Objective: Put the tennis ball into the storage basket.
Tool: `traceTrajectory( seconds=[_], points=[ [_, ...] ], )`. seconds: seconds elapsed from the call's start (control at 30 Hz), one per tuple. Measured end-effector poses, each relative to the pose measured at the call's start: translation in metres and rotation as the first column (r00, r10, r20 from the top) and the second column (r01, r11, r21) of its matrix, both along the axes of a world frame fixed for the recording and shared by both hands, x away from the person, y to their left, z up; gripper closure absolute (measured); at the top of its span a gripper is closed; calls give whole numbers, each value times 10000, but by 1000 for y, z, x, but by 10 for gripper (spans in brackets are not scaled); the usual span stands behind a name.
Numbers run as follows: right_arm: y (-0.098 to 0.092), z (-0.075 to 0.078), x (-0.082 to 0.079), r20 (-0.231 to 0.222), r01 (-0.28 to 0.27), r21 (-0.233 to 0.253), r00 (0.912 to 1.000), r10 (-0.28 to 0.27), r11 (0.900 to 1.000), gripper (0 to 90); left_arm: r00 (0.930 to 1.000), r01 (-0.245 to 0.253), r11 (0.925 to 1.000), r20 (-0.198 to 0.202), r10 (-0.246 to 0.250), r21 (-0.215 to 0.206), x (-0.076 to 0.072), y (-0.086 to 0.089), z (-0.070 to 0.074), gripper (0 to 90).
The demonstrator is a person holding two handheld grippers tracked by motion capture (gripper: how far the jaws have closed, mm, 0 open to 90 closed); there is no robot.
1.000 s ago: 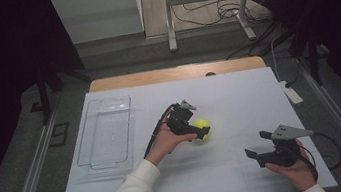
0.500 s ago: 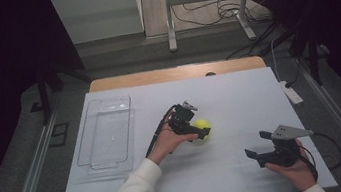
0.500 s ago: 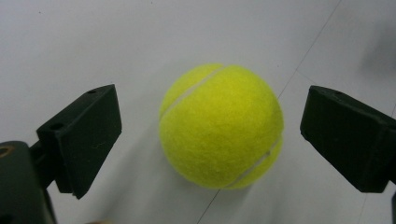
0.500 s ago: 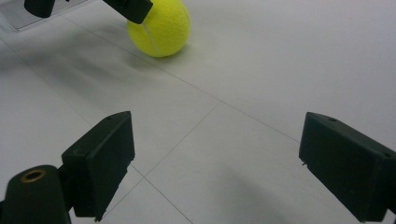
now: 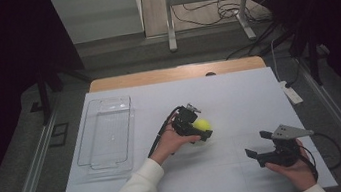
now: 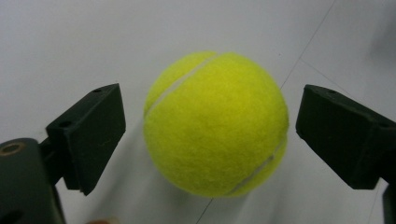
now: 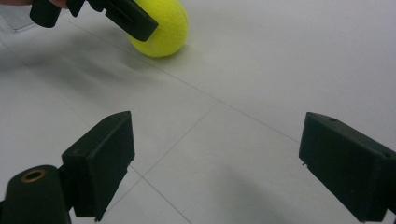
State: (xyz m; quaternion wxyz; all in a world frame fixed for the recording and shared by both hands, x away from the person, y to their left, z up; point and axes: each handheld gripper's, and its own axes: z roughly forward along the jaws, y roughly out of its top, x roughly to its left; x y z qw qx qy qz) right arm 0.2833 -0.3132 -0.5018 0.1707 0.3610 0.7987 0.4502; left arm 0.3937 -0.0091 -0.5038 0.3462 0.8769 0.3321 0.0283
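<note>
Left gripper [image 6: 210,135] fingers [image 6: 88,135] spread wide — flanking tennis ball [image 6: 215,123], not touching.

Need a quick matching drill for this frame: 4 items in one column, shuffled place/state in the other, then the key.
Items
1. tennis ball
2. left gripper
3. right gripper
4. clear tray

Descriptions
A. open over bare table, near the right front corner
B. empty, at the left of the white table
C. yellow, resting on the table between two black jaws
D. open, jaws on either side of the ball, not touching it

Pairs: 1-C, 2-D, 3-A, 4-B
</note>
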Motion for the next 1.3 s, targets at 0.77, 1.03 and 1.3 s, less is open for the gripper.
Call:
traceTrajectory(
  seconds=[0.77, 1.03, 1.3],
  points=[
    [-1, 0, 0, -1, 34, 32, 10000, -34, 10000, 109, 9987, 127, 9997, 493, -137, 206, -6, 0, 4, 271],
    [-1, 0, 0, 16, 52, 29, 10000, -52, 10000, 110, 9966, 184, 9998, 801, -179, -59, -13, 6, 13, 271],
    [-2, 1, -1, 6, 94, 49, 10000, -94, 9999, 110, 9953, 43, 9996, 973, -15, -292, -18, 14, 18, 271]
  ],
)
